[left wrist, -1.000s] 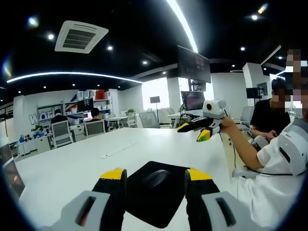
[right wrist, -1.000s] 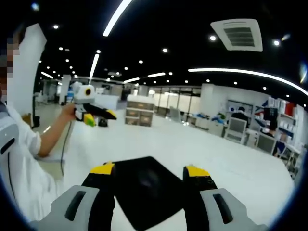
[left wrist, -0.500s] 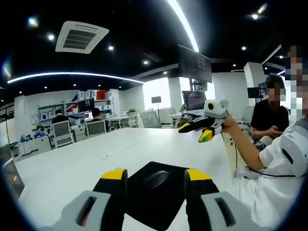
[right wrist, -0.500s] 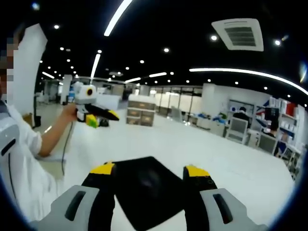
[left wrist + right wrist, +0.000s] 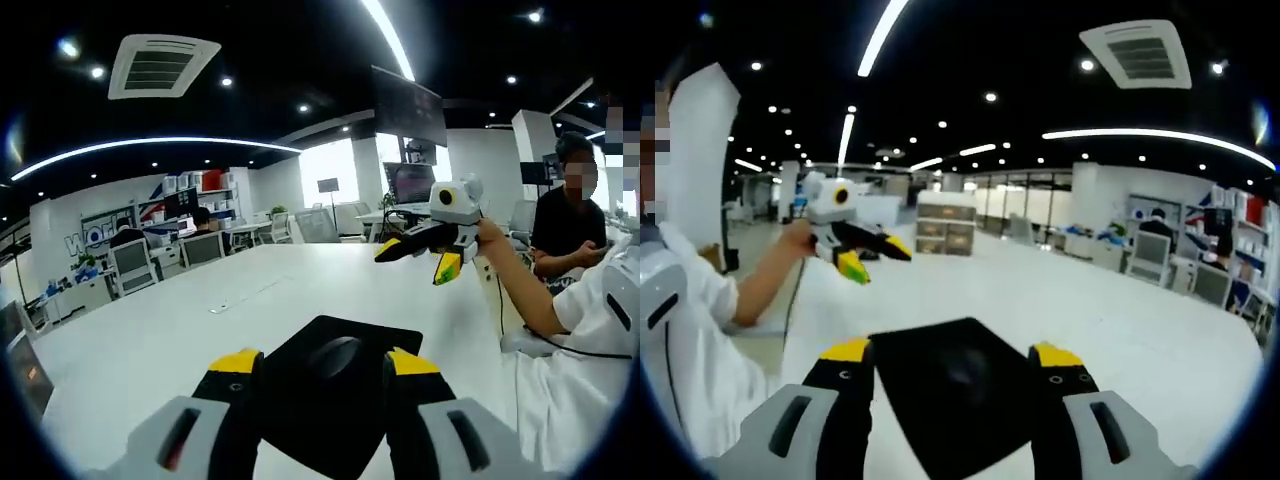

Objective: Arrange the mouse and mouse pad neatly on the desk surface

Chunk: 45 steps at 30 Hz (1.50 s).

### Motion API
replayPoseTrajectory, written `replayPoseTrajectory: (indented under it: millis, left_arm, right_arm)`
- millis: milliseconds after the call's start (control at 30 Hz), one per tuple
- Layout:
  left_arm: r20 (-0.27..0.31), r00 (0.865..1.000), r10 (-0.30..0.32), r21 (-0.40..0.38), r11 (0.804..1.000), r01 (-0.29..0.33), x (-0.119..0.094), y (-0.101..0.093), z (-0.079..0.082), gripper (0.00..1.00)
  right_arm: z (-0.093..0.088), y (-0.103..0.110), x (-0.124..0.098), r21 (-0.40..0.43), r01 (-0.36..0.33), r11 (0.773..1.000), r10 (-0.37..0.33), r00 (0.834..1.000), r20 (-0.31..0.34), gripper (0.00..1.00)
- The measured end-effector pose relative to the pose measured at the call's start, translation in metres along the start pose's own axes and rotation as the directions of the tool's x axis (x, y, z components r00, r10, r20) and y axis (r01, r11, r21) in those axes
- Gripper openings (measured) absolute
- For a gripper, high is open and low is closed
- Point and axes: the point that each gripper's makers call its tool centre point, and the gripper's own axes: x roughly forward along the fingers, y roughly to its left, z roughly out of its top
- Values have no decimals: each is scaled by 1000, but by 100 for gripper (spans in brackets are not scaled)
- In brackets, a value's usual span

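Observation:
A black mouse pad lies on the white desk, with a black mouse resting on it. My left gripper is open, its yellow-tipped jaws standing wide to either side of the mouse, with nothing held between them. In the right gripper view the mouse pad sits between the jaws of my open right gripper, and the mouse is a faint dark bump. A hand holds the right gripper above the desk's far right. The left gripper hovers open at the left.
A cable slot runs along the desk beyond the pad. A seated person and my white sleeve are at the right. Office chairs and a cabinet stand beyond the desk edges.
Both grippers have dipped a little and drawn closer over the pad. The pad and mouse lie where they were, and the jaws stay open.

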Motion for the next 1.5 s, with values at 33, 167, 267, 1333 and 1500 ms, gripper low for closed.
replayPoseTrajectory:
  millis: [33,167,267,1333,1500]
  left_arm:
    - [-7,1000,2,1,1000,-2,1,1,-1,48]
    - [-40,999,8,11,1000,-8,8,6,-6,48]
    - [-54,999,5,15,1000,-5,12,7,-7,48]
    - [-250,968,-7,20,1000,13,75,24,-65,48]
    - [-264,965,-12,18,1000,17,85,16,-74,48]
  right_arm:
    - [-2,0,2,1,-5,1000,5,1000,-3,61]
    - [-10,-2,11,17,-12,1000,12,1000,-15,62]
    - [-19,-2,17,34,-22,999,23,999,-35,64]
    - [-71,7,59,91,-63,994,77,984,-159,68]
    - [-76,5,64,105,-53,993,70,984,-164,70]
